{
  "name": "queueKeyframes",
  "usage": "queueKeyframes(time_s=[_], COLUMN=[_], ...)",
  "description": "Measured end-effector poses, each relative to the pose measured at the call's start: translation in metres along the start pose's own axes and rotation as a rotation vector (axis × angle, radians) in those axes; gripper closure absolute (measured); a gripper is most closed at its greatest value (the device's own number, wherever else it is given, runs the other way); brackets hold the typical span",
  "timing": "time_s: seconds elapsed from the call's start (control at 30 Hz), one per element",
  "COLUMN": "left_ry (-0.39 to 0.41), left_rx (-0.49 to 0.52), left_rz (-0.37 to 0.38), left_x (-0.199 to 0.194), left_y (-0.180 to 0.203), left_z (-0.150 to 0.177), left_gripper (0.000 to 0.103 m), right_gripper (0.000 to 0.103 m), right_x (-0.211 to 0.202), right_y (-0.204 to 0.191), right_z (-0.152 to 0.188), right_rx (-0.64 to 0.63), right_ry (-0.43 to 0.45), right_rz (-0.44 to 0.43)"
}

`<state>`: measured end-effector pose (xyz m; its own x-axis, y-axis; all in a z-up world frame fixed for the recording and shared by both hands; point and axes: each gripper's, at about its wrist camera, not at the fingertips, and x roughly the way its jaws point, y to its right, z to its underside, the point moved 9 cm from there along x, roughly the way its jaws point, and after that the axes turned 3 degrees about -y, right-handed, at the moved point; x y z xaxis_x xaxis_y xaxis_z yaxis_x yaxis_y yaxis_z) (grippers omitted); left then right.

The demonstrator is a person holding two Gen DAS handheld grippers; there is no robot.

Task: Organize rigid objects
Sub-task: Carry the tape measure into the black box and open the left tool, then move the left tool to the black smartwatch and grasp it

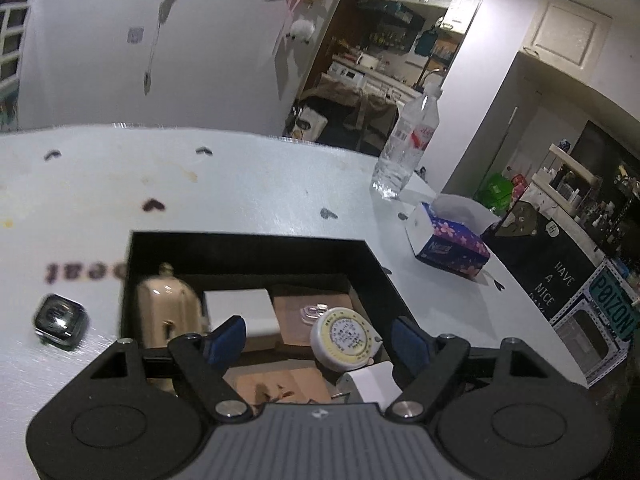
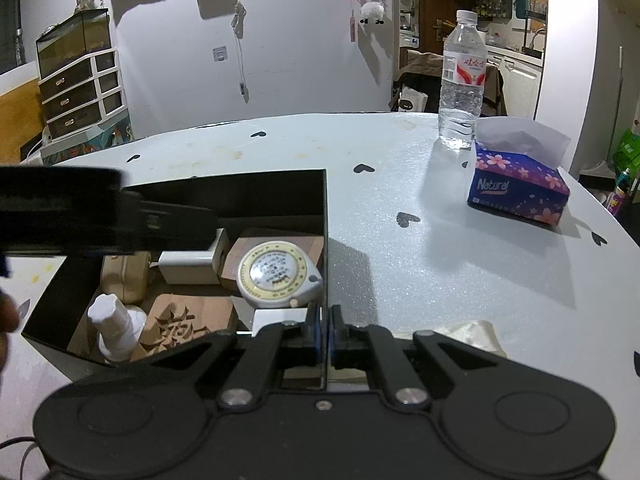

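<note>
Clamping the right wall of the black box (image 2: 324, 216), the right gripper (image 2: 325, 334) has its blue pads pressed together on that thin edge, nearest the camera. Left gripper (image 1: 318, 340) hovers over the box interior, jaws spread wide, nothing between the pads; in the right wrist view it shows only as a blurred dark bar over the box's left side.

Box contents, near to far: carved wooden piece (image 2: 176, 326), white bottle (image 2: 116, 326), round tape measure (image 2: 278, 274) lying on a brown wooden block (image 1: 308, 312), white rectangular block (image 2: 188, 266), beige rounded item (image 1: 166, 304) at the left wall. Small dark cube-shaped object (image 1: 60, 322) sits outside the box on the table, just left of it; too blurred to identify.

Surface: white table (image 2: 400, 280) with a speckled finish, black heart prints, yellowish stains toward the far side. Right of the box, well apart: blue floral tissue box (image 2: 516, 188), tissue sticking up. Just beyond it, a clear water bottle (image 2: 460, 80) stands upright near the far edge.

Room: white wall with hanging items, a drawer unit (image 2: 80, 92) at far left with a glass tank on top, an open doorway at far right into a cluttered kitchen.
</note>
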<state>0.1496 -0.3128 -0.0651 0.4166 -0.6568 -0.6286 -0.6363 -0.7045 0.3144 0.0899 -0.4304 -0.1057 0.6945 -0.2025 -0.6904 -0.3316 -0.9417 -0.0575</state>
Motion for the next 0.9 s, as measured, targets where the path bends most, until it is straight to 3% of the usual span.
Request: queueKeyframes(time_s=[0.47, 0.9], left_ry=[0.143, 0.219], left_rx=[0.080, 0.064], left_rz=[-0.128, -0.343], left_x=[-0.070, -0.104], left_y=[-0.022, -0.074], left_z=[0.024, 0.067], left_gripper=[0.003, 0.001], right_gripper=[0.099, 0.098], right_x=[0.000, 0.001], right_y=[0.002, 0.004], right_z=[0.000, -0.001], right_rx=[0.002, 0.001], right_ry=[0.001, 0.002], right_rz=[0.003, 0.008])
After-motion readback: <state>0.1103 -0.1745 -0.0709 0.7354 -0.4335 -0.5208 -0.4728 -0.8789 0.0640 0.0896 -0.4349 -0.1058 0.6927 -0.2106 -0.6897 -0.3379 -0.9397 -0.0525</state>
